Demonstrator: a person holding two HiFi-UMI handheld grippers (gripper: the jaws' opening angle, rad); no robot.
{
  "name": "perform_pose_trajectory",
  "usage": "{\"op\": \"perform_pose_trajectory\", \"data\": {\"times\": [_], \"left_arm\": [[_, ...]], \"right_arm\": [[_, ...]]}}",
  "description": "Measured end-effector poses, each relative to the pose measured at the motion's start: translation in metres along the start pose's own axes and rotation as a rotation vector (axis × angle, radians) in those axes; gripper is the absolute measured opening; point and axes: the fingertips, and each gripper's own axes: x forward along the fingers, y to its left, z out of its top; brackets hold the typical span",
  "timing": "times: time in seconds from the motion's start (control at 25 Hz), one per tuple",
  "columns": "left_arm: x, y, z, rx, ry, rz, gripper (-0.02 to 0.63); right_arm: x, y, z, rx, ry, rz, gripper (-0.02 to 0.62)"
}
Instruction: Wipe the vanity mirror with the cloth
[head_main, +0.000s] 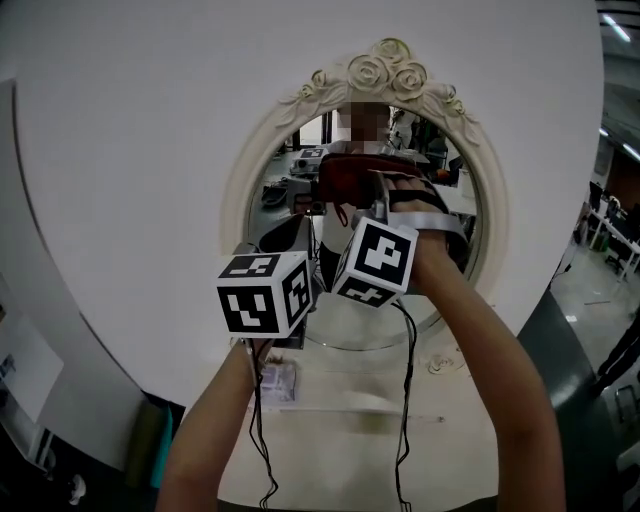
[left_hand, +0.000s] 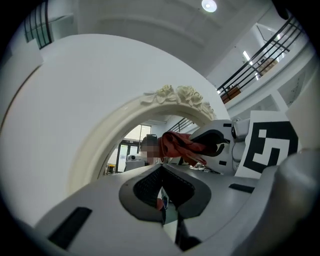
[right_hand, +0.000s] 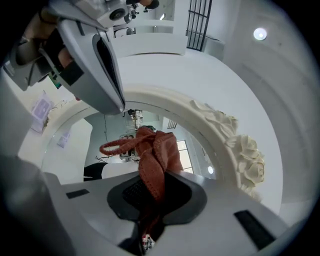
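Here, the marker cubes (head_main: 262, 295) hide both sets of jaws from the head view. The raised right gripper (right_hand: 155, 192) clamps the rust-red woven cloth (right_hand: 156, 155) at the upper glass of the cream rose-framed oval vanity mirror (head_main: 385, 62). The left gripper (left_hand: 162, 187), nearer, is closed on nothing.

Each tool is a pale grey plastic shell. The left tool (left_hand: 162, 182) has dark, finely ribbed pads (left_hand: 145, 187) set in a darker grey collar, and black rectangular slots (left_hand: 70, 227) sunk into its sides. The right tool (right_hand: 152, 192) is built the same way. Each carries a white cube (head_main: 265, 293) printed with black square markers. Thin black cables (head_main: 405, 420) hang from both. A wide grey strap (head_main: 438, 222) and a black band (head_main: 412, 200) belong to the right one.
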Motion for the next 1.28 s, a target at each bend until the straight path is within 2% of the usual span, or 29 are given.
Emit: {"op": "perform_pose_trajectory", "data": {"times": [0.16,0.4,0.52,0.68,0.88,1.08,1.16,1.28], "left_arm": [[0.001,0.011,-0.055,-0.022,0.076,-0.003,0.008],[-0.015,0.033,-0.143,-0.09,0.203,0.006,0.008],[-0.021,0.038,-0.177,-0.113,0.238,0.007,0.008],[-0.038,0.04,-0.222,-0.147,0.266,0.001,0.008],[-0.054,0.037,-0.28,-0.166,0.356,0.008,0.008],[-0.062,0.035,-0.322,-0.176,0.417,0.012,0.008],[-0.065,0.036,-0.333,-0.178,0.433,0.015,0.008],[-0.068,0.037,-0.342,-0.183,0.45,0.025,0.008]], "right_arm": [[0.002,0.034,0.003,0.033,-0.015,0.022,0.06],[-0.003,0.099,0.012,0.079,-0.027,0.133,0.06],[-0.004,0.136,0.01,0.094,-0.024,0.187,0.06],[-0.01,0.207,0.004,0.125,-0.011,0.289,0.06],[-0.021,0.314,-0.009,0.18,0.015,0.443,0.06],[-0.028,0.407,-0.028,0.2,0.048,0.556,0.06],[-0.03,0.427,-0.033,0.211,0.056,0.582,0.06],[-0.029,0.435,-0.034,0.223,0.049,0.58,0.058]]}}
